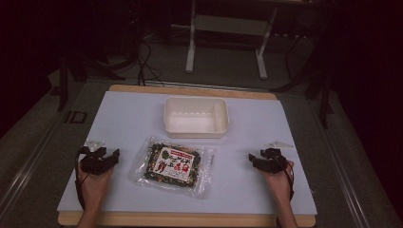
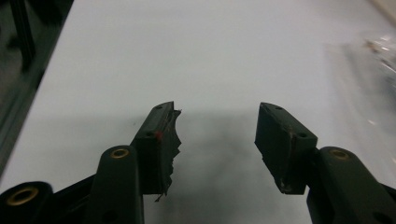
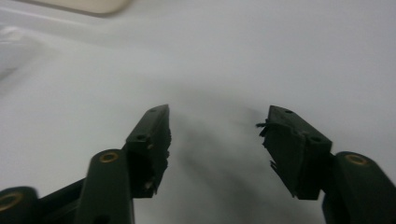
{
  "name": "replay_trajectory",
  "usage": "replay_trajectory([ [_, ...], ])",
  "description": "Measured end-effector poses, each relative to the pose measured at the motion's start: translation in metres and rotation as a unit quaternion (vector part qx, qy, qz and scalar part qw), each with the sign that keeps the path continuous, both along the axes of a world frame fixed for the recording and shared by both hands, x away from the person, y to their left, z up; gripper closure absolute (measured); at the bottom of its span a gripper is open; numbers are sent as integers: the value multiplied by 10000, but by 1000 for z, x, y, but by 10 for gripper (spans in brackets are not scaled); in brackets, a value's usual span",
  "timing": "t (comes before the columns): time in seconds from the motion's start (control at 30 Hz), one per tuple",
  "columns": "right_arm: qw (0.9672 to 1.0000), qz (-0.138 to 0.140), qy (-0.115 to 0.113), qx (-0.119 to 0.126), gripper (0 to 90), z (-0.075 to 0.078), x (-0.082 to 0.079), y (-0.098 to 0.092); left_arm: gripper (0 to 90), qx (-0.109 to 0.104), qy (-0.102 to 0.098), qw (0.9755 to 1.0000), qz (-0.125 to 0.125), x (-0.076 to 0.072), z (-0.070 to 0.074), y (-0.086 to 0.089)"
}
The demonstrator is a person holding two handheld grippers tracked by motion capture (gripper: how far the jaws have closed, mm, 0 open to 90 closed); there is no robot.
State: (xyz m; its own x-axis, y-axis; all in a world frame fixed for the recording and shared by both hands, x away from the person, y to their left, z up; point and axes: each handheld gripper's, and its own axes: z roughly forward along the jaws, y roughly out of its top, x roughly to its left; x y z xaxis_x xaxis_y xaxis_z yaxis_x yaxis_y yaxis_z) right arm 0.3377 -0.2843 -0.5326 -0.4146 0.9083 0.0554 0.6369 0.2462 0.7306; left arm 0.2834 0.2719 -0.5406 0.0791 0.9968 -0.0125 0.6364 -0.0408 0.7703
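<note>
Overhead, both tongs (image 1: 100, 154) (image 1: 266, 159) gape empty beside the packet (image 1: 172, 164), tray (image 1: 196, 117) beyond.

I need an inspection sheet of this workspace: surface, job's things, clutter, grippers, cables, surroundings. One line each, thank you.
Surface: white board on a wooden table, flat.
Job's things: clear food packet lying flat at centre front; empty white tray behind it, apart from it.
Clutter: nothing seen.
Grippers: left gripper open, nothing between the jaws; right gripper open, nothing between the jaws; both apart from the packet.
Cables: black cable along the left forearm; more cables on the floor behind.
Surroundings: dark room, white desk frame beyond.
</note>
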Motion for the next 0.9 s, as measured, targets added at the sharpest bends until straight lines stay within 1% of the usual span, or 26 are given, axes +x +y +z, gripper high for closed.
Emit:
replay_trajectory([
  [0.03, 10000, 76, 5, -4, 421, 1, -2, 3, 482, 6, -42, 9999, -93, -2, 1, 0],
  [0.07, 9999, 149, 30, 18, 427, 3, -4, 7, 490, -55, -86, 9998, -154, -3, 1, 0],
  [0.1, 9999, 149, 30, 18, 427, 3, -4, 7, 502, -55, -86, 9998, -154, -3, 1, 0],
  [0.13, 9997, 239, 25, 28, 430, 4, -6, 10, 502, -125, -111, 9997, -202, -4, 1, 0],
  [0.17, 9997, 239, 25, 28, 430, 4, -6, 10, 505, -125, -111, 9997, -202, -4, 1, 0],
  [0.2, 9995, 318, 30, 31, 436, 4, -9, 13, 505, -177, -116, 9994, -264, -5, 1, 0],
  [0.23, 9990, 444, 41, -25, 450, 5, -14, 20, 522, -172, -135, 9993, -289, -7, 2, 1],
  [0.27, 9984, 561, 51, -75, 458, 6, -19, 25, 523, -214, -159, 9992, -288, -8, 3, 1],
  [0.37, 9973, 729, 91, 58, 475, 7, -24, 32, 544, -276, -207, 9987, -363, -10, 5, 1],
  [0.5, 9950, 934, 229, 283, 488, 9, -28, 41, 547, -207, -187, 9984, -488, -9, 6, -2],
  [0.6, 9926, 1129, 302, 336, 488, 10, -32, 51, 546, -191, -186, 9981, -550, -9, 6, -4],
  [0.67, 9908, 1254, 386, 325, 487, 9, -34, 58, 542, -173, -178, 9981, -564, -8, 6, -4],
  [0.8, 9882, 1381, 540, 392, 485, 8, -37, 68, 537, -144, -171, 9983, -544, -8, 6, -4],
  [0.9, 9864, 1459, 613, 435, 473, 8, -38, 74, 535, -140, -177, 9985, -507, -7, 6, -4],
])
